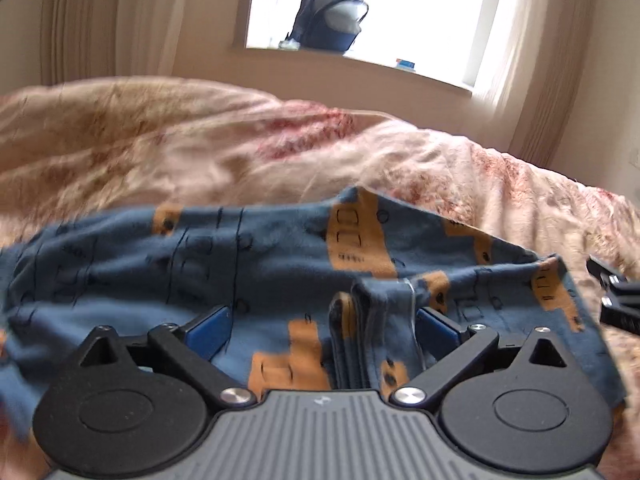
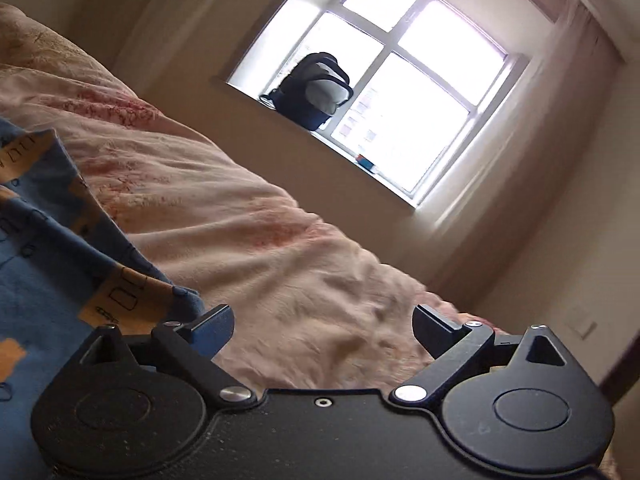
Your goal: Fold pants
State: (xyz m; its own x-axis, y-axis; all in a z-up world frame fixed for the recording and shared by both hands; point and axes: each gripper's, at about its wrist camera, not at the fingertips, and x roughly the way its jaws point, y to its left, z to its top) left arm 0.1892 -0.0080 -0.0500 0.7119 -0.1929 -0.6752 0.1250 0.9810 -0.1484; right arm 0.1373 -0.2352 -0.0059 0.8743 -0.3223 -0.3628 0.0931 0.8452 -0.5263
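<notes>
The pants (image 1: 248, 264), blue with orange vehicle prints, lie spread across a rumpled pink floral duvet (image 1: 192, 148) on the bed, bunched and creased rather than flat. The left gripper (image 1: 322, 330) sits low over them with its jaws spread wide; an upright ridge of bunched fabric stands between its blue-padded fingers (image 1: 210, 330), closer to the right one, and nothing is pinched. The right gripper (image 2: 323, 328) is tilted and also gapes wide, holding nothing, over bare duvet just right of the pants' edge; its left finger sits at a corner of the cloth (image 2: 60, 240). On the far windowsill (image 1: 360, 60) a dark backpack (image 1: 328, 16) stands against the bright window (image 2: 384, 72), with a small blue box (image 1: 405, 64) to its right
</notes>
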